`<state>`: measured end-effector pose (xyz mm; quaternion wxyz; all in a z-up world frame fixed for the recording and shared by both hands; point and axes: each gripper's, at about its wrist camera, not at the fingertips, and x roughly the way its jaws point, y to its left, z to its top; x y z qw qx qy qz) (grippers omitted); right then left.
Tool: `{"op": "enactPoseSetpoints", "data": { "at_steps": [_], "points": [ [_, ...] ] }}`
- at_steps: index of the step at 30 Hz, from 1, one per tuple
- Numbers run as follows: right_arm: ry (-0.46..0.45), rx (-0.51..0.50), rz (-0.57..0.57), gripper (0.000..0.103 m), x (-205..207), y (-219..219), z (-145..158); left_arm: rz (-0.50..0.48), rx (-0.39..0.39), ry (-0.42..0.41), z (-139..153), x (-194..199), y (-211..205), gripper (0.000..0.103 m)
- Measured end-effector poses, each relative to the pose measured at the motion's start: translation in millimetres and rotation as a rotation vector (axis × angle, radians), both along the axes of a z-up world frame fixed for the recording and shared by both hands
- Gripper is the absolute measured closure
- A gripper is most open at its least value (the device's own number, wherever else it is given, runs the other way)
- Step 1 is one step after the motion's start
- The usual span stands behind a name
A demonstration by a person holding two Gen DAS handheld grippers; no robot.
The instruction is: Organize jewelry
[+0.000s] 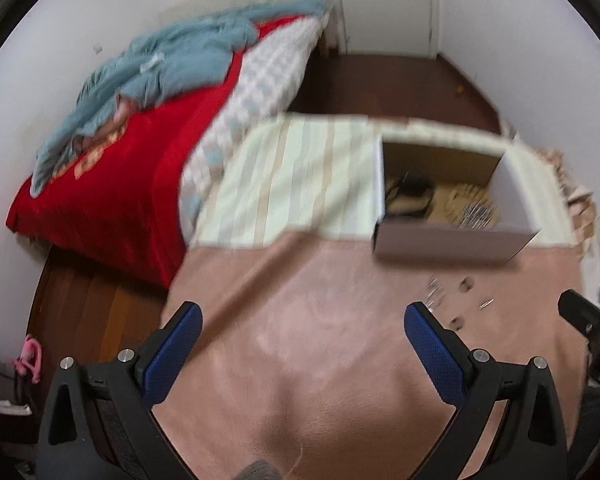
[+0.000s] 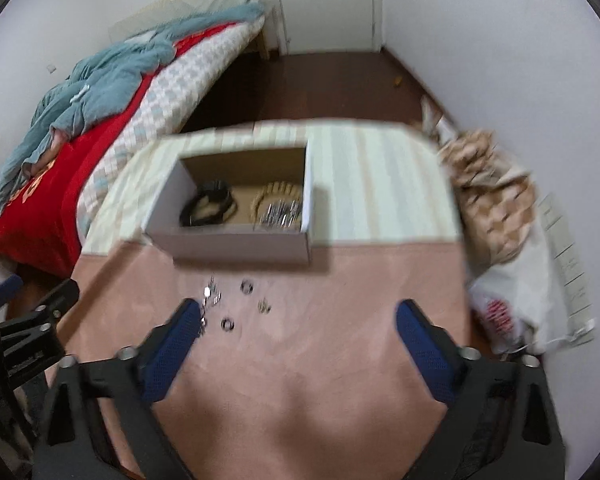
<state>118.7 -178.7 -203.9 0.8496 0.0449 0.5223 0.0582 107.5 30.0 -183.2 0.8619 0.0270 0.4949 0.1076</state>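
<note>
An open cardboard box [image 2: 236,240] stands on the cloth-covered table, holding a black band [image 2: 208,204], a wooden bead bracelet [image 2: 276,190] and a silvery piece [image 2: 282,214]. Several small silver rings [image 2: 246,287] and bits of jewelry lie loose on the pink cloth [image 2: 320,340] in front of it. My right gripper [image 2: 298,320] hangs above the cloth, jaws apart and nothing between them; the loose rings sit near its left finger. My left gripper [image 1: 304,320] is open over bare pink cloth, with the box [image 1: 452,246] and loose rings [image 1: 466,285] off to its right.
A bed with a red blanket [image 1: 112,192] and a blue garment [image 1: 152,76] stands left of the table. Striped cloth [image 2: 380,184] covers the table's far part. Paper and plastic bags [image 2: 500,216] are piled to the right. Dark wooden floor leads to a white door [image 2: 328,4].
</note>
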Motion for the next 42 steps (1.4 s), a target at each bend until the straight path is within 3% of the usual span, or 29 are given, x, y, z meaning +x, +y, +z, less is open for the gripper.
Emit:
{"op": "enactPoseSetpoints", "data": {
  "at_steps": [2, 8, 13, 17, 19, 21, 22, 35, 40, 42],
  "points": [
    [0.033, 0.041, 0.011, 0.049, 3.6, 0.8, -25.4, 0.014, 0.008, 0.051, -22.6, 3.5, 4.0, 0.0],
    [0.04, 0.071, 0.043, 0.05, 15.4, 15.1, -69.5, 0.036, 0.026, 0.126, -61.2, 10.3, 16.0, 0.0],
    [0.05, 0.026, 0.072, 0.052, 27.5, 33.6, -88.0, 0.049, 0.026, 0.154, -74.7, 18.2, 24.2, 0.0],
    [0.018, -0.018, 0.095, 0.059, 30.9, 45.0, -91.1, 0.05, 0.024, 0.159, -78.2, 21.7, 25.9, 0.0],
    [0.006, -0.046, 0.108, 0.072, 30.8, 50.2, -91.5, 0.047, 0.019, 0.158, -78.4, 22.3, 25.2, 0.0],
    [-0.007, -0.084, 0.122, 0.091, 28.9, 55.4, -92.5, 0.041, 0.016, 0.157, -78.1, 23.3, 23.4, 0.0],
    [-0.011, -0.098, 0.129, 0.094, 26.8, 56.3, -92.2, 0.034, 0.013, 0.155, -77.9, 22.1, 20.5, 0.0],
    [-0.022, -0.05, 0.005, 0.094, -3.4, 6.0, -76.2, -0.129, -0.138, 0.139, -83.4, 17.5, -42.6, 0.001],
    [-0.013, -0.055, -0.02, 0.094, -7.6, -6.3, -78.1, -0.178, -0.144, 0.137, -88.3, 19.6, -60.9, 0.014],
    [-0.012, -0.058, -0.022, 0.094, -7.9, -7.8, -78.1, -0.187, -0.147, 0.141, -90.7, 19.7, -65.9, 0.015]
  ]
}}
